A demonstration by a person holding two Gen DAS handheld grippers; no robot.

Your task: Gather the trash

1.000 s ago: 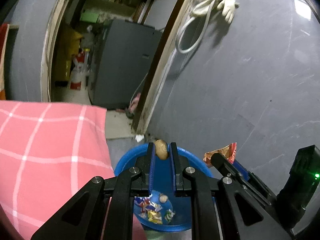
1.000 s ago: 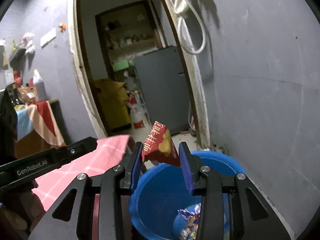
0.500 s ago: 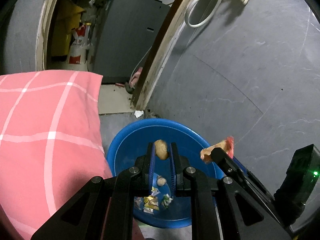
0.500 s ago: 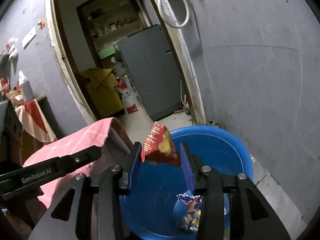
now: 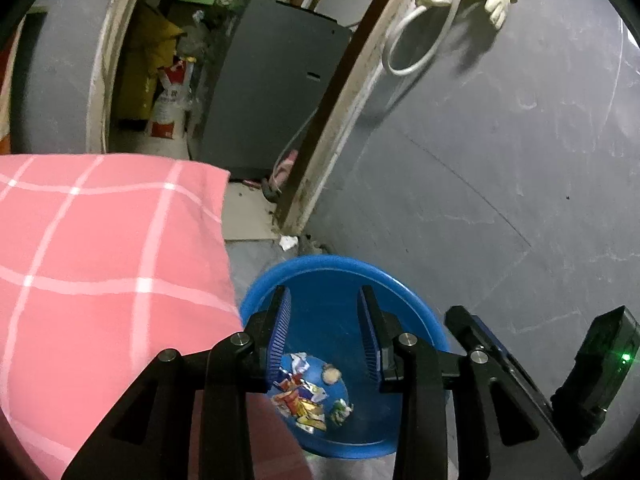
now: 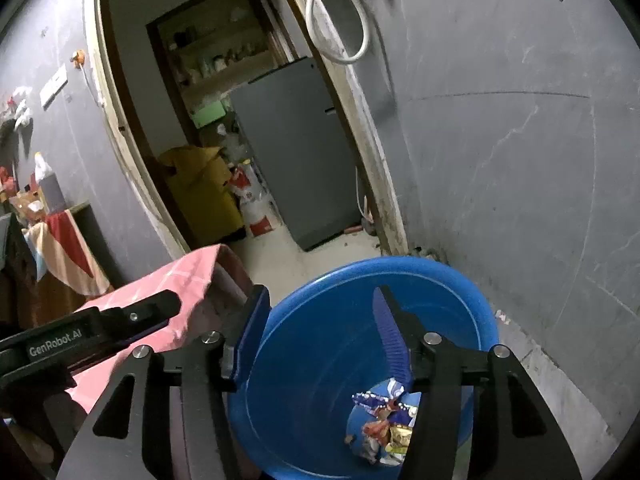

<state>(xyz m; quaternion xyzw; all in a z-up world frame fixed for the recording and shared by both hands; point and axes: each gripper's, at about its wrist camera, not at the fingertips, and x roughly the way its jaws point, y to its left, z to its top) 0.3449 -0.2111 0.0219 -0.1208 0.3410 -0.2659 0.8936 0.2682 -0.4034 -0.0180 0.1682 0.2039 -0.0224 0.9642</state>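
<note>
both claws, left claw [image 5: 324, 330] and right claw [image 6: 318, 332], opening empty over the upright blue bucket [image 5: 416, 300]; wrappers [image 5: 304, 398] lie jumbled at its bottom.

Modest home: fridge [image 6: 296, 148] through doorway, pantry shelves [image 6: 216, 64], checked tablecloth [image 5: 100, 248].

A blue tub [image 5: 416, 304] stands on the grey floor [image 6: 568, 392] beside the wall, wrappers [image 5: 304, 396] on its bottom.
</note>
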